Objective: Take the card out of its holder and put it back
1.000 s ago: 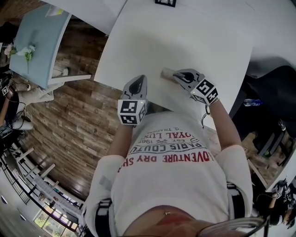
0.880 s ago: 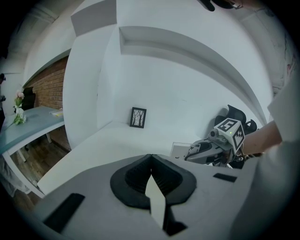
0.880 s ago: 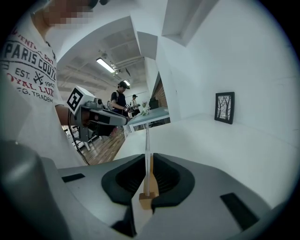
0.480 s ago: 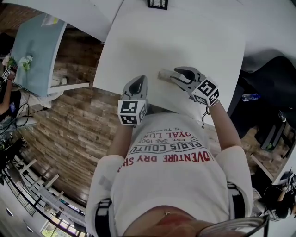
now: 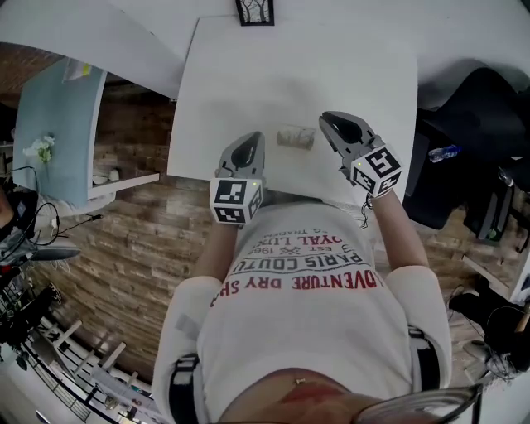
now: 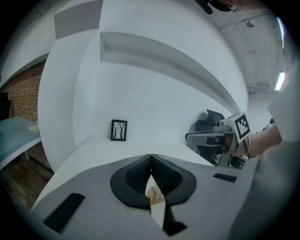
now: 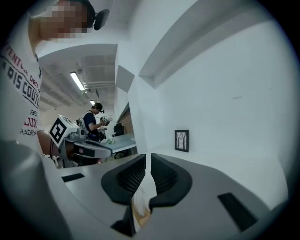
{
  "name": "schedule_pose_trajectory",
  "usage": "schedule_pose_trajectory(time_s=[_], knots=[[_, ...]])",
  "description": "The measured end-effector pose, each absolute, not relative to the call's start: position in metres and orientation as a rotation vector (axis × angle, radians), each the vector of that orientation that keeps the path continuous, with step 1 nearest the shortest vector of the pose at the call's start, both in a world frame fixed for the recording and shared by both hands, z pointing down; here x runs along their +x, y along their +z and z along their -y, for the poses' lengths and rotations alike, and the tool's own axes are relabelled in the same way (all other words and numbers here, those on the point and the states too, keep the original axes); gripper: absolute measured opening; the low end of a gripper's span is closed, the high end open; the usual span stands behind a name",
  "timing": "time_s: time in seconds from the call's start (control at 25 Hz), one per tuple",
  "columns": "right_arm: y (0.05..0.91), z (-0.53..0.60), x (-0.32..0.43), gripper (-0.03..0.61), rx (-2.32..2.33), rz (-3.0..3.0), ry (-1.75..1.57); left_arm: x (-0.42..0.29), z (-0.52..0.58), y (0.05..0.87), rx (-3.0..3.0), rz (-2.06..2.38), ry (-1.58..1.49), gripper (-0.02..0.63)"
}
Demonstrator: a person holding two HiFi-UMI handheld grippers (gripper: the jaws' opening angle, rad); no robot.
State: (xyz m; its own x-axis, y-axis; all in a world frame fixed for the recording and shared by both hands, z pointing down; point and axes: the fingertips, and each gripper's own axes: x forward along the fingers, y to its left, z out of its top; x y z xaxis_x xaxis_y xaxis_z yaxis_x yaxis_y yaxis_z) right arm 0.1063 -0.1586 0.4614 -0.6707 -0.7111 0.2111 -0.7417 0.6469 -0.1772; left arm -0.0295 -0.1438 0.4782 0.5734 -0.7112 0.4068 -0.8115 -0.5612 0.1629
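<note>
A small tan card holder (image 5: 296, 137) with its card lies on the white table (image 5: 331, 66), between my two grippers and touching neither. My left gripper (image 5: 249, 139) hovers just left of it with its jaws together and nothing held. In the left gripper view the holder (image 6: 157, 194) shows low down beyond the shut left gripper (image 6: 151, 159). My right gripper (image 5: 325, 119) hangs a short way right of the holder. Its jaws are closing, with a thin slit left and nothing gripped. In the right gripper view the holder (image 7: 139, 206) shows below the right gripper (image 7: 149, 158).
A small framed picture (image 5: 254, 12) stands at the table's far edge. A black chair (image 5: 468, 124) and a bottle (image 5: 443, 154) are off the table's right side. A light blue table (image 5: 54, 108) stands to the left over a wood floor. A person (image 7: 95, 123) stands in the distance.
My right gripper has drawn back to the right, off the card holder, which now lies alone on the table. My left gripper has stayed where it was.
</note>
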Motion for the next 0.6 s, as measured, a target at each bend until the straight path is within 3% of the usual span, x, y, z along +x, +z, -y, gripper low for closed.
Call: schedule_pose_trajectory(time_s=[0.32, 0.6], knots=[[0.468, 0.141, 0.158, 0.038, 1.709, 2.387, 0.411, -0.026, 0.142, 0.469, 2.553, 1.161, 0.42, 0.025], [0.482, 0.115, 0.166, 0.026, 1.88, 2.244, 0.418, -0.019, 0.142, 0.471, 2.604, 1.075, 0.431, 0.025]])
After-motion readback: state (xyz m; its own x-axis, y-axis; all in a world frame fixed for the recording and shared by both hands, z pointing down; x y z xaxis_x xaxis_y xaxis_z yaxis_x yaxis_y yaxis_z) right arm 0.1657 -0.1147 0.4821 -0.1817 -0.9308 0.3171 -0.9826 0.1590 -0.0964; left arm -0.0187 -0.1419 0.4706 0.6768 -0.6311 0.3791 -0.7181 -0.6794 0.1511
